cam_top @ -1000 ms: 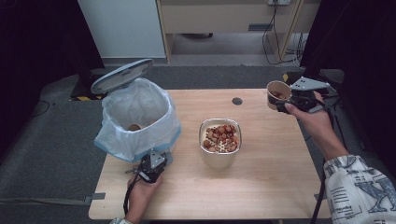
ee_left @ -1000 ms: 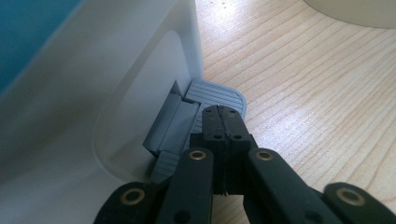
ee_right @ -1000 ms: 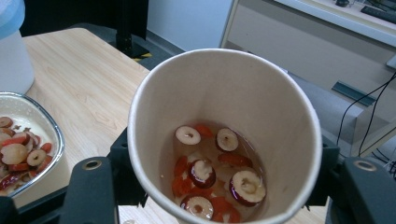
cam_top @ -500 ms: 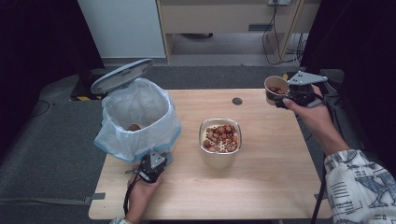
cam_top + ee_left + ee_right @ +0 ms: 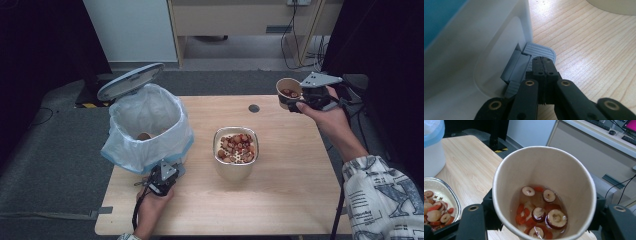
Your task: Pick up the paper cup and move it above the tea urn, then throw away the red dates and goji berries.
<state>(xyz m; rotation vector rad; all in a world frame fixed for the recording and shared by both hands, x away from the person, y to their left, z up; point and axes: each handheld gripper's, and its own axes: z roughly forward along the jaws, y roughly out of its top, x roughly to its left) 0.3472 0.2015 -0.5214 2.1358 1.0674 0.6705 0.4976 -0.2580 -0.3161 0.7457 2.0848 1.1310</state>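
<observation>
At the table's nine o'clock side stands a white pedal bin (image 5: 150, 131), lined with a pale plastic bag whose blue edge folds down over its rim, its grey lid (image 5: 131, 80) tipped up and back toward eleven o'clock. Something small and brown lies inside the bag, too dim to name. At the bin's foot, toward seven o'clock of the table, the left gripper (image 5: 161, 181) is held in a hand (image 5: 152, 206) that comes in from the bottom edge; its jaws are pressed fully together with nothing between them, and in the left gripper view their tips (image 5: 543, 65) rest on the ribbed grey pedal (image 5: 541, 51) jutting from the bin's base. Near the table's centre sits a metal bowl (image 5: 236, 166) holding sliced red dates, red berries and pale pieces. Past it, toward one o'clock, a small dark round mark (image 5: 254, 108) shows on the wood. At the two o'clock corner the right gripper (image 5: 296, 100) is raised above the table edge, its jaws clamped on the sides of a paper cup (image 5: 288, 92). In the right gripper view the cup (image 5: 544, 192) stands upright between the two black jaws, with date slices and red berries in a little liquid at its bottom.
</observation>
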